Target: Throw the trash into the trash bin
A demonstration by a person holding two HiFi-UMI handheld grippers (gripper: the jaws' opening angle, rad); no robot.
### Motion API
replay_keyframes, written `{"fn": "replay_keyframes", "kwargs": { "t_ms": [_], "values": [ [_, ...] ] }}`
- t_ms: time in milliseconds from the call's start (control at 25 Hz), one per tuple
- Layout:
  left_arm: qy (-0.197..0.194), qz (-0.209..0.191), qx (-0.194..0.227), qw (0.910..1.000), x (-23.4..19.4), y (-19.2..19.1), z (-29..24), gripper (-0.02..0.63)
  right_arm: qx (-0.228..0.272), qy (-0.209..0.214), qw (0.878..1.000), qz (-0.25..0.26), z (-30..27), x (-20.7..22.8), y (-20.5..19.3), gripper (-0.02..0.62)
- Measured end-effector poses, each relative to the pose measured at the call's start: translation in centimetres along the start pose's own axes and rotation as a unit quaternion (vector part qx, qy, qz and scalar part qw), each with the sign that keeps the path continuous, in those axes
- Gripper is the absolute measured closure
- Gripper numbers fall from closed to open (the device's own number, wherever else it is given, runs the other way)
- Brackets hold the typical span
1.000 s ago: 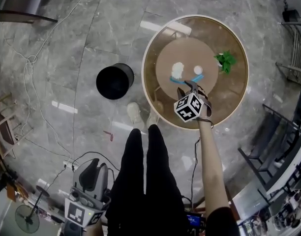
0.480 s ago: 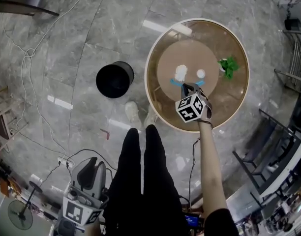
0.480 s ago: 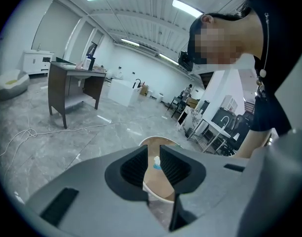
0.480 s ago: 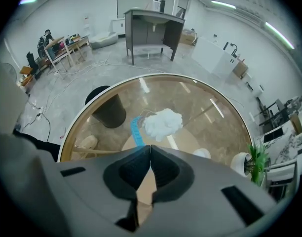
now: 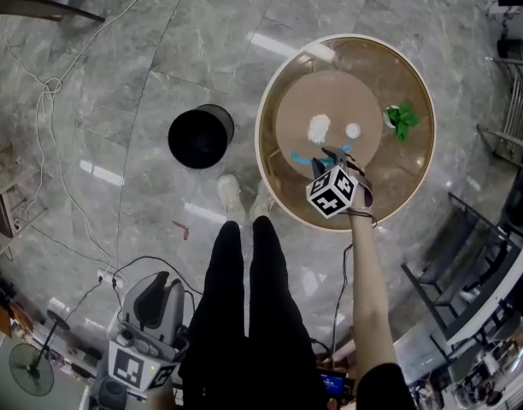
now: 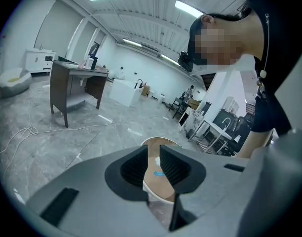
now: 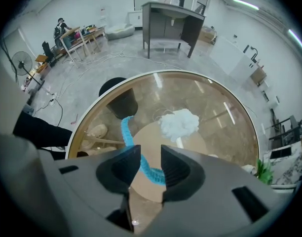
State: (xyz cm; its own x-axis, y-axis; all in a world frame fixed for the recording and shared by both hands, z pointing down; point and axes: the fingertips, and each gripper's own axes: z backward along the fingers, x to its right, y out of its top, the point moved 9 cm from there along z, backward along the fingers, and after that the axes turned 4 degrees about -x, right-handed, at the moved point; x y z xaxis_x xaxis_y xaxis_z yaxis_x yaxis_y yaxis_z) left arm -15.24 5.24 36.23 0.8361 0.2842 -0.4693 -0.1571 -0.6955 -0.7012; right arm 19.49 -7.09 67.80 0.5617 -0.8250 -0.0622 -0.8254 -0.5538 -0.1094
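Currently the step in hand, as judged, is the pick-up of the blue fuzzy strip (image 7: 126, 132), which lies on the round glass table with a wooden rim (image 5: 261, 139), near the edge closest to the person. The right gripper (image 7: 148, 154) points steeply down over it. Its 2 jaws have just been opening and now stand apart, with the strip running through the gap between them. The pads do not press on it, so nothing is held. To do this step well, the gripper should settle until the pads straddle the strip close to the glass. It should then close squarely across the strip's width, not along it, so that the limp strip does not slide out. A gentle lift should confirm the grip before any swing towards the black round trash bin (image 5: 200, 137), which stands on the floor well apart from the table, on the person's left. A white crumpled tissue (image 7: 179, 122) and a small white ball (image 5: 353, 131) lie further in on the table, clear of the jaws. The left gripper (image 6: 152, 154) hangs low at the person's left side, jaws moderately spread with nothing between them, touching nothing.
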Motion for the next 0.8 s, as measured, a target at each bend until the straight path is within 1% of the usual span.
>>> {"fn": "replay_keyframes", "kwargs": {
  "t_ms": [120,240,360,480,560,600,640,680,800],
  "values": [
    [0.004,-0.007,-0.006,1.0000,-0.1,-0.5,0.2,0.528,0.001,0.016,1.000,0.013,0.3,-0.5,-0.1,0.451],
    [0.003,-0.007,-0.006,0.9999,0.0,-0.5,0.2,0.528,0.005,0.020,0.999,0.028,0.9,-1.0,0.0,0.434],
    [0.002,-0.007,-0.004,1.0000,0.0,-0.5,0.2,0.528,0.010,0.025,0.999,0.038,1.3,-1.4,0.2,0.433],
    [0.001,-0.005,-0.004,1.0000,0.2,-0.6,0.0,0.528,0.006,0.040,0.998,0.048,1.1,-1.9,0.1,0.421],
    [0.001,-0.005,-0.005,1.0000,0.3,-0.5,-0.2,0.528,-0.002,0.044,0.998,0.054,0.4,-2.1,-0.1,0.425],
    [0.000,-0.006,-0.006,1.0000,0.3,-0.6,-0.2,0.528,-0.006,0.041,0.998,0.056,0.0,-2.2,-0.2,0.440],
    [0.000,-0.006,-0.008,1.0000,0.3,-0.6,-0.2,0.528,-0.009,0.036,0.998,0.058,-0.4,-2.3,-0.2,0.472],
    [0.001,-0.006,-0.008,0.9999,0.2,-0.6,-0.2,0.528,-0.011,0.031,0.998,0.060,-0.6,-2.4,-0.2,0.525],
    [0.004,-0.005,-0.009,0.9999,-0.1,-0.8,0.1,0.529,-0.007,0.028,0.998,0.058,-0.6,-2.4,0.1,0.549]
  ]
}}
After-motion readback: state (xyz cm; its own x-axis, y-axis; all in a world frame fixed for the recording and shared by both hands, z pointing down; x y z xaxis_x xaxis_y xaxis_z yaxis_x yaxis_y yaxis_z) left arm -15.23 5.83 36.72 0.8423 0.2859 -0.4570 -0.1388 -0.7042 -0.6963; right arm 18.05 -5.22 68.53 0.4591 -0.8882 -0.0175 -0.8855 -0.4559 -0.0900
